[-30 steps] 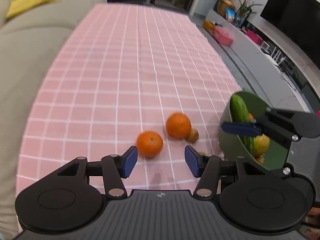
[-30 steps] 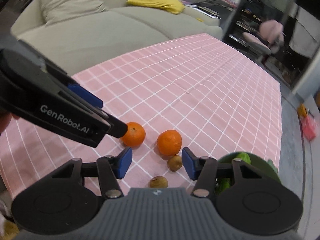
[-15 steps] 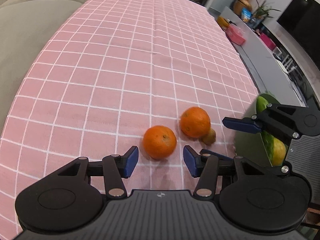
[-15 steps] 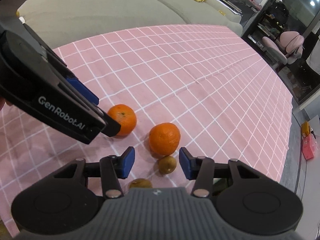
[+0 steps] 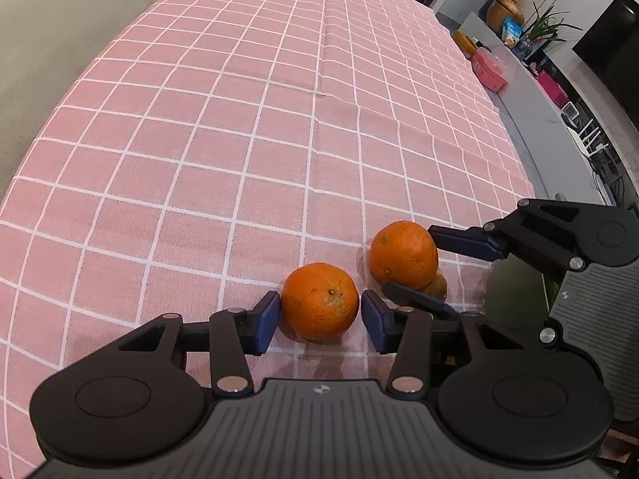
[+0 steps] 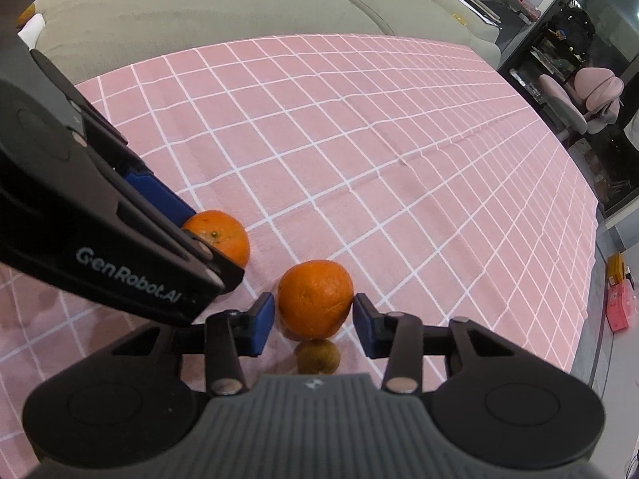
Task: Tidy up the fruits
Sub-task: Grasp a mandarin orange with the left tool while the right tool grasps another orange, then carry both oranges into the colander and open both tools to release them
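Observation:
Two oranges lie on the pink checked tablecloth [image 5: 239, 127]. My left gripper [image 5: 319, 321] is open with its blue pads on either side of the near orange [image 5: 319, 299], close to its skin. My right gripper [image 6: 313, 323] is open around the second orange [image 6: 315, 299], which also shows in the left wrist view [image 5: 403, 253]. A small brown kiwi [image 6: 317, 355] lies just behind that orange, under the right gripper. The near orange shows in the right wrist view [image 6: 223, 235], partly hidden by the left gripper's body.
A beige sofa [image 6: 199, 12] borders the table on one side. A grey counter [image 5: 539, 119] with a pink box and plants runs along the other side. A dark green bowl edge [image 5: 515, 283] shows behind the right gripper's fingers. A pink chair [image 6: 591, 92] stands beyond the table.
Both grippers have moved down and forward, so each orange now sits between a pair of pads. The green bowl with its cucumber has mostly dropped out of view.

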